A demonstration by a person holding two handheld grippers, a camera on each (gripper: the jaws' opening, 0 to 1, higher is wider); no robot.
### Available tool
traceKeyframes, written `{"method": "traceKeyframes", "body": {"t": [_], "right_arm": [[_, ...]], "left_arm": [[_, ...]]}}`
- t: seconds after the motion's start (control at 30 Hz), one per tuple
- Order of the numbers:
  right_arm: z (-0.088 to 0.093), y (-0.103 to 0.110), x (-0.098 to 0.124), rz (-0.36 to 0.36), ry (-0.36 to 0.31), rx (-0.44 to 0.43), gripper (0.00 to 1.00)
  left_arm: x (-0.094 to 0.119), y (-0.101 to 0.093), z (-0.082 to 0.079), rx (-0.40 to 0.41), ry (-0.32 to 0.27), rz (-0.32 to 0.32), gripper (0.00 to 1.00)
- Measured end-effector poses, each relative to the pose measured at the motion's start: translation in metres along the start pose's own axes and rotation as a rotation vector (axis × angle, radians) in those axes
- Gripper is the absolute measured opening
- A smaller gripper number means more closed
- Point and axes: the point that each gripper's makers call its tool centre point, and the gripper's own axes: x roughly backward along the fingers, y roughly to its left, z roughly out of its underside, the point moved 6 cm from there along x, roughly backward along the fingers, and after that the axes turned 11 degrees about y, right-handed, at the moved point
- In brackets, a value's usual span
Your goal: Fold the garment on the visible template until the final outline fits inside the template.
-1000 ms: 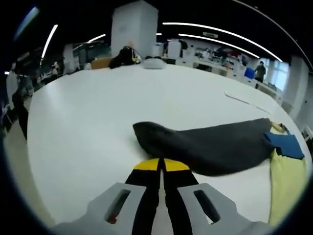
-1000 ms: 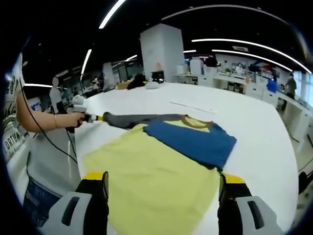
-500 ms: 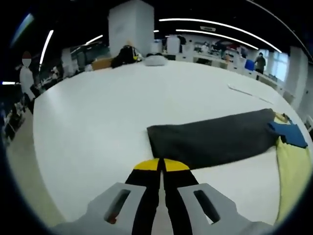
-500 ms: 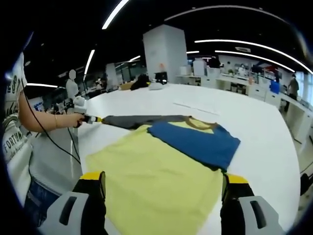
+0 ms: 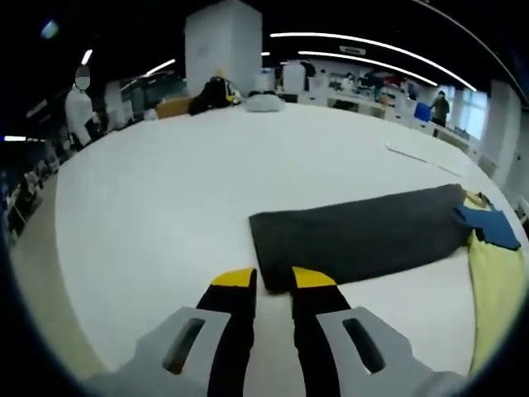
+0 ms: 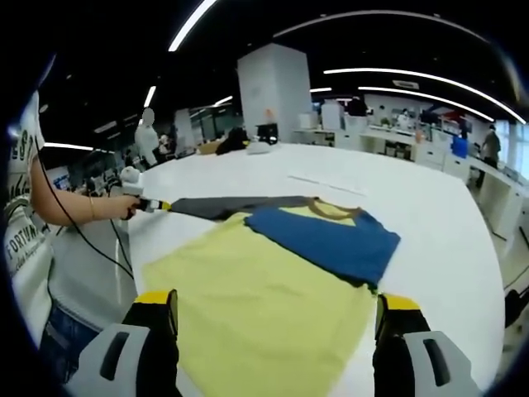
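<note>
Here, label by label:

Garment: a shirt [image 6: 273,289] with a yellow body, a blue sleeve [image 6: 326,240] folded across its chest, and a grey sleeve [image 5: 355,240] stretched straight out to one side. It lies flat on the white tabletop [image 5: 207,165].

Grey sleeve axis: in the left gripper view it runs from the cuff just ahead of the claw away to the right, where it joins the yellow body.

Left claw [image 5: 273,281]: jaws a narrow gap apart, holding nothing, tips just short of the cuff's near edge. In the right gripper view it sits at the far left end of the sleeve, held in a hand [image 6: 124,204].

Right claw [image 6: 277,310]: jaws wide, empty, hanging over the shirt's hem, well apart from the grey sleeve.

Nearer claw: the left one, by far. A fold of the grey sleeve would likely carry the cuff along its own length, toward the body.

Template: no outline can be made out under the shirt.
</note>
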Motion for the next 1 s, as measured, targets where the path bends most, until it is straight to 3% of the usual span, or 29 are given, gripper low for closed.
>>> {"method": "traceKeyframes", "body": {"t": [0.17, 0.43, 0.8, 1.0], "right_arm": [[0.0000, 0.0008, -0.0004, -0.001, -0.001, 0.001, 0.99], [0.0018, -0.0033, 0.0018, 0.010, -0.005, -0.011, 0.99], [0.0044, -0.0026, 0.0028, 0.022, -0.010, -0.031, 0.99], [0.0029, -0.0027, 0.0020, 0.022, -0.011, -0.028, 0.99]], "left_arm": [[-0.0030, 0.0000, 0.0029, 0.016, 0.009, -0.007, 0.16], [-0.0066, -0.0033, 0.0054, 0.049, 0.019, -0.014, 0.11], [-0.0072, 0.0014, 0.0064, 0.223, -0.002, -0.008, 0.02], [-0.0067, 0.0007, 0.0055, 0.226, 0.008, -0.004, 0.01]]}}
